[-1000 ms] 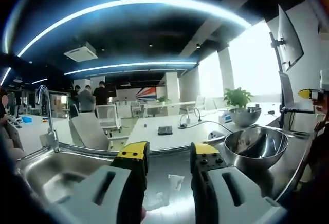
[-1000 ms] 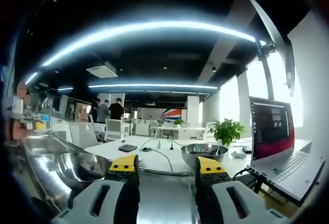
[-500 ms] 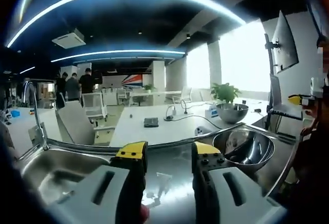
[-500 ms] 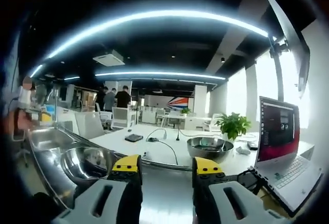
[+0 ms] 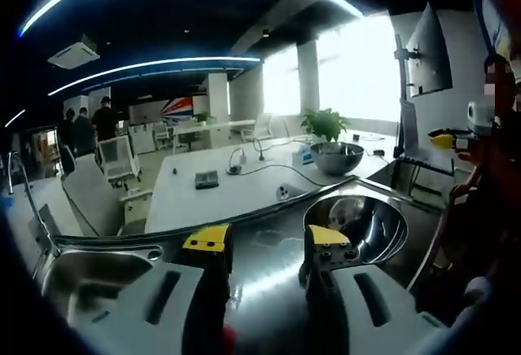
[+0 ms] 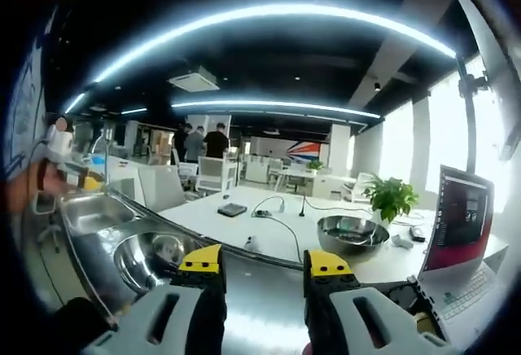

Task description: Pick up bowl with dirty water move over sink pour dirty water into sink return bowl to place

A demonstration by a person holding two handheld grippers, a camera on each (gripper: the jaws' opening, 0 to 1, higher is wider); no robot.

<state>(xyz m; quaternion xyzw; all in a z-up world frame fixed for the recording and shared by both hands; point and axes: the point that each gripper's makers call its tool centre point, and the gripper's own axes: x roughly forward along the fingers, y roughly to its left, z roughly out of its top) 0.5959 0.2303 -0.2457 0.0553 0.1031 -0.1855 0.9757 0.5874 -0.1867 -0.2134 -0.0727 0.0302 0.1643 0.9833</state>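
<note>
Left gripper (image 5: 264, 249) has its jaws spread apart with nothing between them, hovering over the steel counter (image 5: 260, 265). The bowl (image 5: 356, 226) sits upright on that counter, just beside the right jaw tip and ahead of it to the right; contents can't be made out. Sink (image 5: 89, 278) lies to the left of the jaws, faucet (image 5: 24, 200) at its far left edge. A second bowl (image 5: 336, 157) stands on the white table (image 5: 220, 196) behind, next to a plant (image 5: 324, 123), well apart from the first bowl. The other gripper's yellow tip (image 5: 444, 138) shows at far right. Versus half a second ago the left gripper view has swung right: the sink and faucet slid toward the left edge, the bowl moved closer to the centre and nearer the right jaw; the things themselves look unmoved. Right gripper (image 6: 264, 264) is also parted and empty over the counter (image 6: 260, 306). In the right gripper view the bowl (image 6: 159, 257) is left of the left jaw, almost touching it in the picture, sink (image 6: 89, 211) beyond it, second bowl (image 6: 352, 234) on the table (image 6: 244, 221), laptop (image 6: 460, 225) at right. Compared with before, this view has panned slightly left: the laptop sits nearer the right edge, sink more visible. People (image 6: 207, 143) stand in the far background.
</note>
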